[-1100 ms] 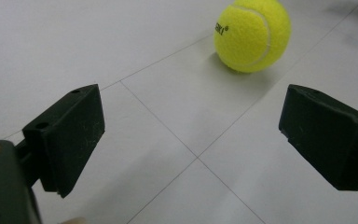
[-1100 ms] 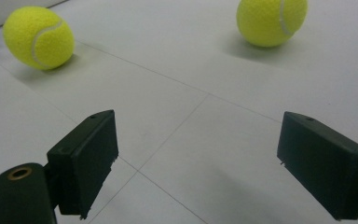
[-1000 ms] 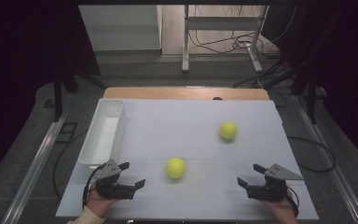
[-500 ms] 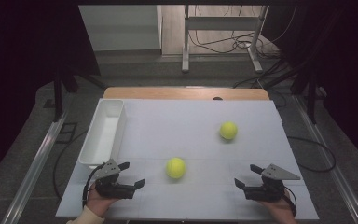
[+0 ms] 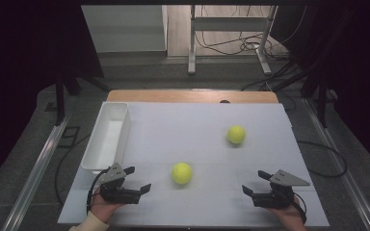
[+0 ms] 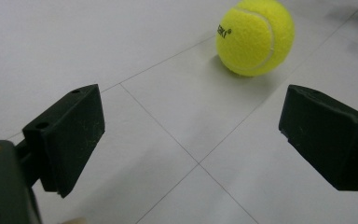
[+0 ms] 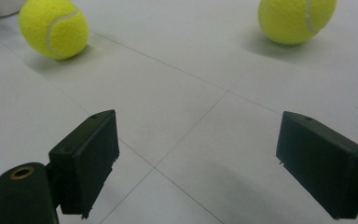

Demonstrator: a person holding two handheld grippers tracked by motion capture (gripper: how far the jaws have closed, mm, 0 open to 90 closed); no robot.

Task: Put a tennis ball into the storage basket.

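Both balls lie loose on the table [image 5: 212, 130]; near tennis ball [image 5: 181, 173] sits between the gaping, empty left hand-held gripper [image 5: 137, 179] and right hand-held gripper [image 5: 255, 184]; far tennis ball [image 5: 236, 134] and white tray [image 5: 107, 137] untouched; nothing grasped yet.

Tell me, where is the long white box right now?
In the high view the white box lies along the table's left edge, just beyond the left gripper and left of the nearer tennis ball.

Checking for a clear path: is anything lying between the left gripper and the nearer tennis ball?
Nothing: in the left gripper view, bare white table runs from the open left gripper to the nearer tennis ball.
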